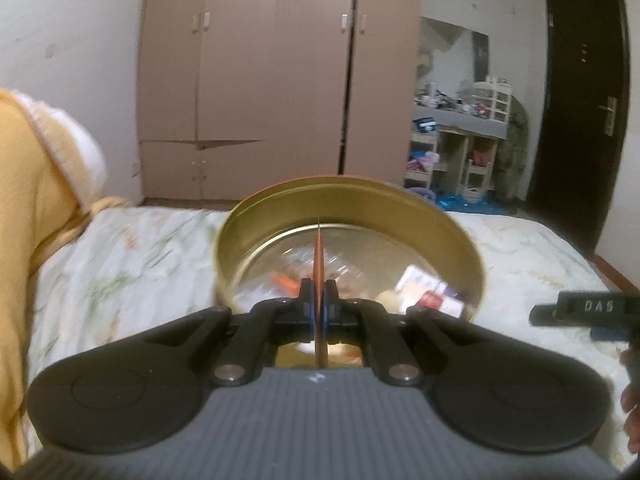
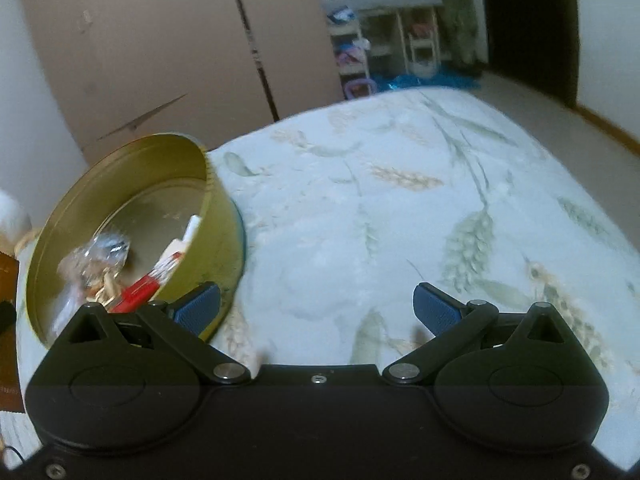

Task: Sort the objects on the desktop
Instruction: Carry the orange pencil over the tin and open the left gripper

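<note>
In the left wrist view, a yellow garment (image 1: 24,240) fills the left edge of the frame. At centre, the left tongs (image 1: 319,300) are pressed together, pinching the near rim of a round gold tin (image 1: 348,200), which tilts up so its open inside faces the camera; blurred small items (image 1: 428,292) lie in its lower right. Behind it spreads a pale bed cover printed with wheat ears (image 1: 132,260), then a brown wardrobe (image 1: 248,72). At the right edge, another black gripper part (image 1: 584,312) pokes in.

In the right wrist view, the same tin (image 2: 216,208) sits at lower left, tilted, holding a red-and-white packet (image 2: 140,292) and crinkled wrappers (image 2: 96,256). The right tongs (image 2: 318,308) stand spread wide, empty, over the bed cover (image 2: 400,200).
</note>
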A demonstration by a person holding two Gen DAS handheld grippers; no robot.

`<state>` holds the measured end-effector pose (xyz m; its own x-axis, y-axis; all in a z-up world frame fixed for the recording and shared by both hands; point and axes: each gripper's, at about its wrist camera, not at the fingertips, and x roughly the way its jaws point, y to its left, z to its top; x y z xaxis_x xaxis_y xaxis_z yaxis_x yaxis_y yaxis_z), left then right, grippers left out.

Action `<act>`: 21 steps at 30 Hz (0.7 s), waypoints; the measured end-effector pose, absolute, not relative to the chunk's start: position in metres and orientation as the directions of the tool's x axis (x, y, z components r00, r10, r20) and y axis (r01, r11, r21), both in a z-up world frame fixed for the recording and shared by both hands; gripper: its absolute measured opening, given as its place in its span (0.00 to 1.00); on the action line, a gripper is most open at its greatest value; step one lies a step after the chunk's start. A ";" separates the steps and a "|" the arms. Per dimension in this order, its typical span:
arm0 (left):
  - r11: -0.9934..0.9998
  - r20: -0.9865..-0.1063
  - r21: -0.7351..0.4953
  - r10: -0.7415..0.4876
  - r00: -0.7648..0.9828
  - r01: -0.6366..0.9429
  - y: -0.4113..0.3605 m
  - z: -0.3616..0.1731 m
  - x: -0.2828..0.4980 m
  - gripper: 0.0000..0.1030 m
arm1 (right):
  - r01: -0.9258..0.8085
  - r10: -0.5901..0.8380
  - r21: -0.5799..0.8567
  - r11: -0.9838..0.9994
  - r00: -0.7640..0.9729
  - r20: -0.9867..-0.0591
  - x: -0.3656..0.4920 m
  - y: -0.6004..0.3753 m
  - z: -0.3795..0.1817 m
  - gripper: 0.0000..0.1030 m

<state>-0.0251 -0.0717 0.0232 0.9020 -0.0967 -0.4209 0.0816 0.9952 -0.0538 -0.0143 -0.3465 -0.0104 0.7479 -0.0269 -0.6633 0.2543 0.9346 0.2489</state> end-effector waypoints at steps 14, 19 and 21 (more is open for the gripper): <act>0.996 -0.429 -0.056 -0.087 0.899 0.069 -0.097 0.041 0.044 0.87 | 0.190 0.013 0.214 0.958 0.718 -0.696 -0.004 -0.339 -0.026 1.00; 0.999 -0.416 -0.039 -0.025 0.909 0.009 -0.089 0.040 0.013 1.00 | 0.141 0.015 0.159 0.977 0.701 -0.713 0.000 -0.325 -0.032 1.00; 0.998 -0.446 -0.058 -0.010 0.895 -0.018 -0.079 0.034 0.000 1.00 | 0.124 0.016 0.143 0.982 0.698 -0.716 0.001 -0.321 -0.033 1.00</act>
<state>0.0001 -0.0788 0.0344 0.8948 -0.0099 -0.4463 -0.0180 0.9981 -0.0581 0.0014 -0.3212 -0.0331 0.6979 0.0162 -0.7160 0.1237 0.9820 0.1428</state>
